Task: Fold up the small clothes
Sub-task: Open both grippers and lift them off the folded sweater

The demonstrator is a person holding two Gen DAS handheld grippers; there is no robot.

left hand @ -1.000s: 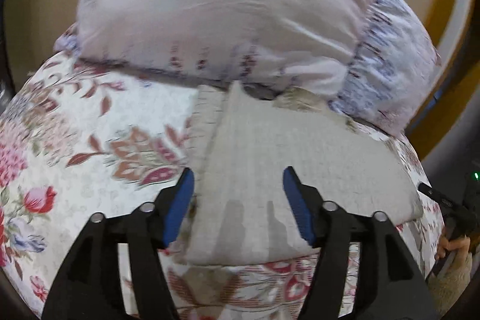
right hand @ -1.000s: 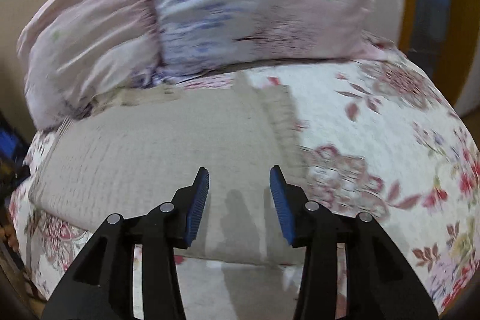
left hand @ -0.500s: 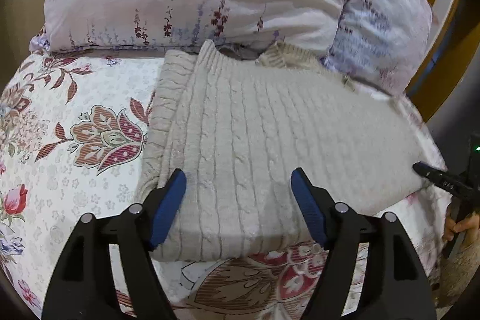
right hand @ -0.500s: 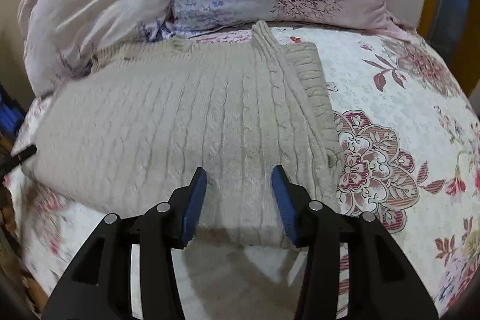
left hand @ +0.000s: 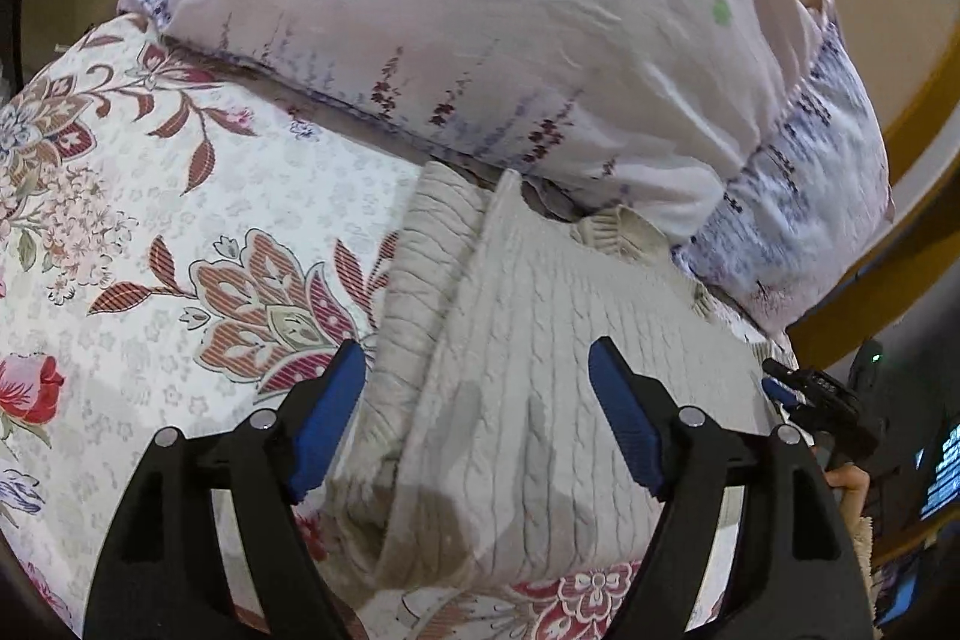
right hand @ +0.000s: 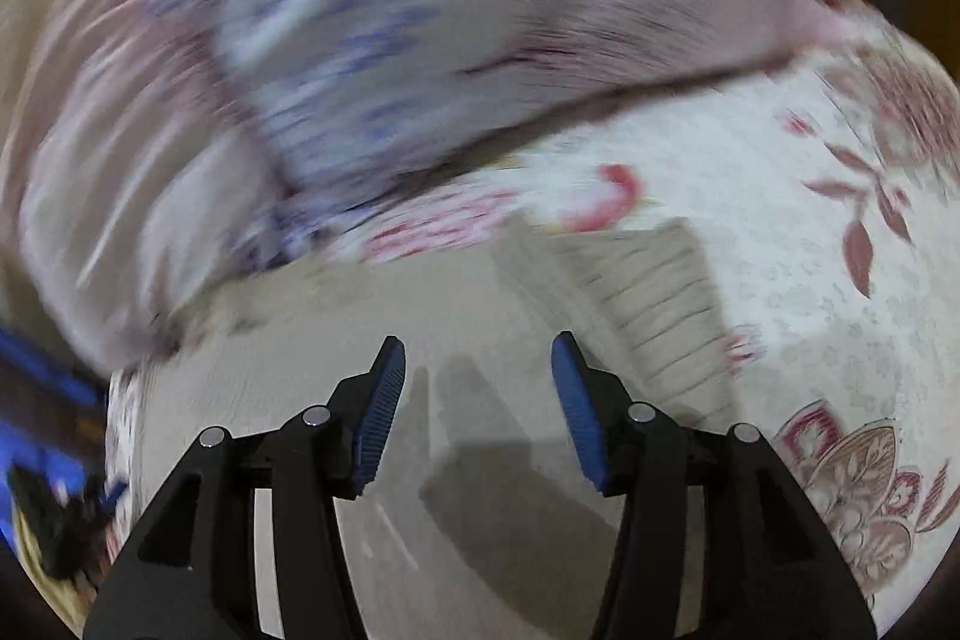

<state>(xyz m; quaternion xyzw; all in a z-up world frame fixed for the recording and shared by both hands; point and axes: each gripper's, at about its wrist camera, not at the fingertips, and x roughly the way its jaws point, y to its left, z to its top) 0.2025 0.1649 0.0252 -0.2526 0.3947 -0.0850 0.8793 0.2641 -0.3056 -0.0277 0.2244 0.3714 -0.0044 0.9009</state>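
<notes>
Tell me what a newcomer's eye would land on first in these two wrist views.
First, the beige cable-knit sweater lying folded in the middle of the floral bedspread, just below the pale flowered pillows. Next, the blue pads of the left hand-held gripper, jaws open over the sweater's near edge with nothing pinched. The right hand-held gripper is also open above the knit, in a badly blurred view.

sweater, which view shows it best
The left wrist view. There the sweater is sharp: its cable knit, ribbed edge and folded left side show clearly on the bedspread. In the right wrist view the sweater is smeared by motion blur, so only its beige shape and ribbed band show.
</notes>
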